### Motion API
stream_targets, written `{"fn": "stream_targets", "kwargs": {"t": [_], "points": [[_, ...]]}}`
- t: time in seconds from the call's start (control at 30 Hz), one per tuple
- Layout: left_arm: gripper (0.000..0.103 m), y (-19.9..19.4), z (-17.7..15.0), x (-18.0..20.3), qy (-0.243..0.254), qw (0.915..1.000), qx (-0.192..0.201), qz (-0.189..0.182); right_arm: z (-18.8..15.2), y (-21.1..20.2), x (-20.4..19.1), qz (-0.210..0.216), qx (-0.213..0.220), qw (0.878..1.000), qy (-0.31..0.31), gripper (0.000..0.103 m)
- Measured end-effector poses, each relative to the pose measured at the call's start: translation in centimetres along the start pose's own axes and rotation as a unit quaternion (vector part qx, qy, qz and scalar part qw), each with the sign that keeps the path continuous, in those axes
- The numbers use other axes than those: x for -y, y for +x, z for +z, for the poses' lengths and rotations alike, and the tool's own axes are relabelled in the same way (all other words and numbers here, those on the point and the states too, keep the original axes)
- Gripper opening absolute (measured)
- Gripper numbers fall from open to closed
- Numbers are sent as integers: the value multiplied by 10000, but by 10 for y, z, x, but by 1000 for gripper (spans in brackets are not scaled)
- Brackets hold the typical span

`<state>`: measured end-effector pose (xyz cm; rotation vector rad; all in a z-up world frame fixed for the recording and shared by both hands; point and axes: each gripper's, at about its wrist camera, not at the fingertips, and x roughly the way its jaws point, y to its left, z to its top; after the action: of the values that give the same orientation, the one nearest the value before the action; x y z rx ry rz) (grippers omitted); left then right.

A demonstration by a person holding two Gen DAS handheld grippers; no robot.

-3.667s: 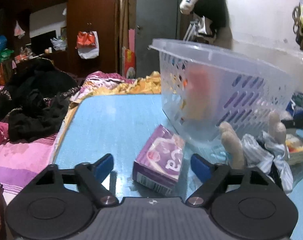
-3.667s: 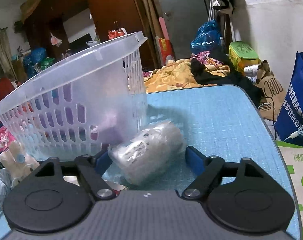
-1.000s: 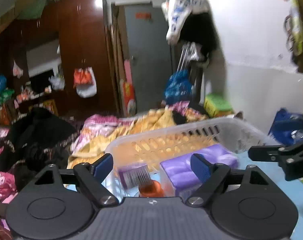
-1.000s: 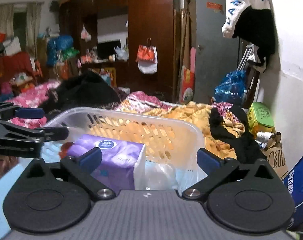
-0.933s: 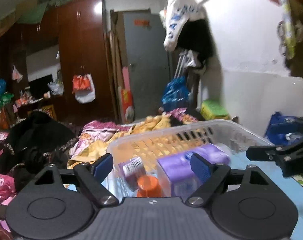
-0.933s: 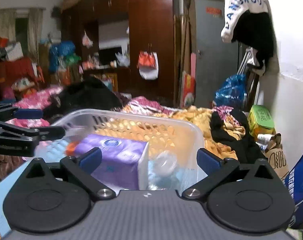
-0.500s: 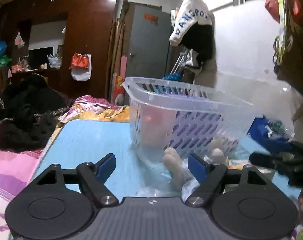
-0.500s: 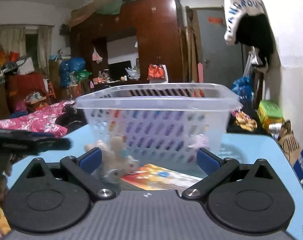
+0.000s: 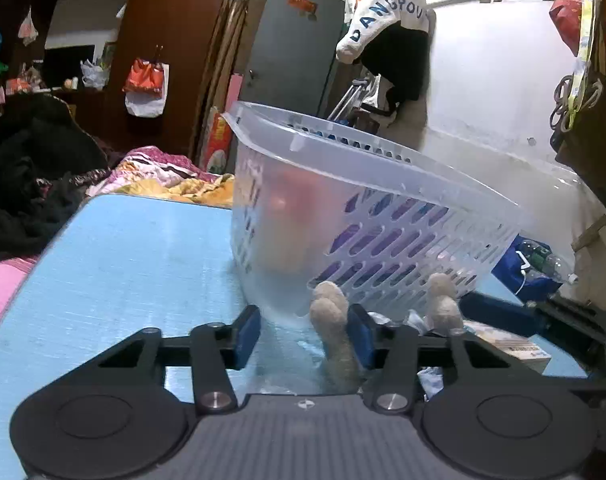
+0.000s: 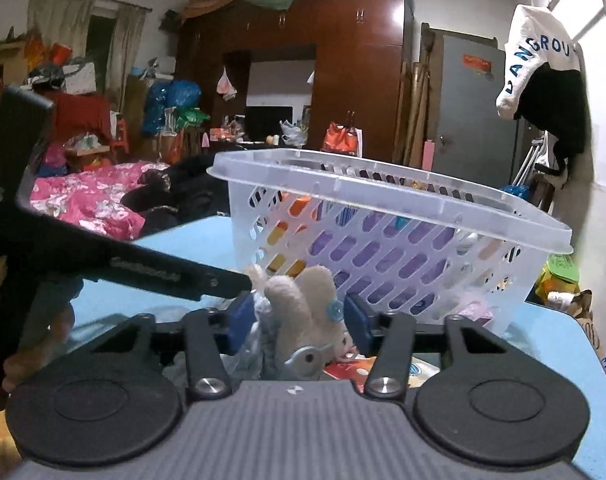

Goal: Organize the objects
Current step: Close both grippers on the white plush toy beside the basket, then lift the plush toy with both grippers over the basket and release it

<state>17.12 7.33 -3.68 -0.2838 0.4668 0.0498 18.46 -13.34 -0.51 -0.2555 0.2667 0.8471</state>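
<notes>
A clear plastic basket (image 9: 383,216) (image 10: 383,208) stands on the blue table (image 9: 123,248) and holds a purple tissue pack, an orange item and other things. A beige plush rabbit (image 10: 303,304) in striped cloth lies in front of the basket. My right gripper (image 10: 293,320) has its pads on both sides of the rabbit's head, apparently shut on it. My left gripper (image 9: 303,334) is half closed around one plush limb (image 9: 335,328), touching only its right pad; a gap remains on the left.
A colourful booklet (image 10: 383,364) (image 9: 511,346) lies flat under and beside the rabbit. The left gripper's body (image 10: 103,256) crosses the right wrist view. A bed with clothes (image 10: 103,196) lies beyond the table's far edge. A blue bag (image 9: 523,272) stands at the right.
Both grippers have come down to table level in front of the basket and narrowed. The right one has closed in on the rabbit; the left one now brackets a plush limb.
</notes>
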Motion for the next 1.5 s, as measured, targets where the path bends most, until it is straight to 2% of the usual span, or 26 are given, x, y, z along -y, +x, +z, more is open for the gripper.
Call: {"fn": "stream_targets", "kwargs": {"t": [0.07, 0.1, 0.13, 0.17, 0.2, 0.67, 1.1, 1.27, 1.5], "points": [[38, 2, 1, 3, -15, 10000, -16, -55, -1, 0, 3, -18, -1, 10000, 17, 38], [32, 2, 0, 4, -1, 10000, -20, -79, -2, -2, 0, -35, 6, 10000, 8, 37], [25, 3, 0, 6, 18, 9999, -28, -111, -2, -2, 2, -10, 18, 10000, 12, 31], [23, 3, -1, 8, 54, 9999, -33, -137, -3, -3, 3, 18, 30, 10000, 39, 22], [22, 3, -1, 11, 90, 9999, -14, -141, -3, -4, 4, 64, 39, 9999, 73, 20], [16, -24, -8, 23, 240, 9984, 435, -282, -9, -20, 3, 145, 172, 9995, 211, 16], [16, -66, -6, 57, 695, 9910, 1075, -392, -1, -50, 2, 134, 657, 9975, 222, 15], [16, -83, 16, 70, 818, 9867, 1341, -428, 22, -64, 7, 187, 886, 9958, 148, 15], [16, -77, 96, 94, 1059, 9831, 1469, -255, 90, -48, 37, 154, 979, 9951, 20, 15]]}}
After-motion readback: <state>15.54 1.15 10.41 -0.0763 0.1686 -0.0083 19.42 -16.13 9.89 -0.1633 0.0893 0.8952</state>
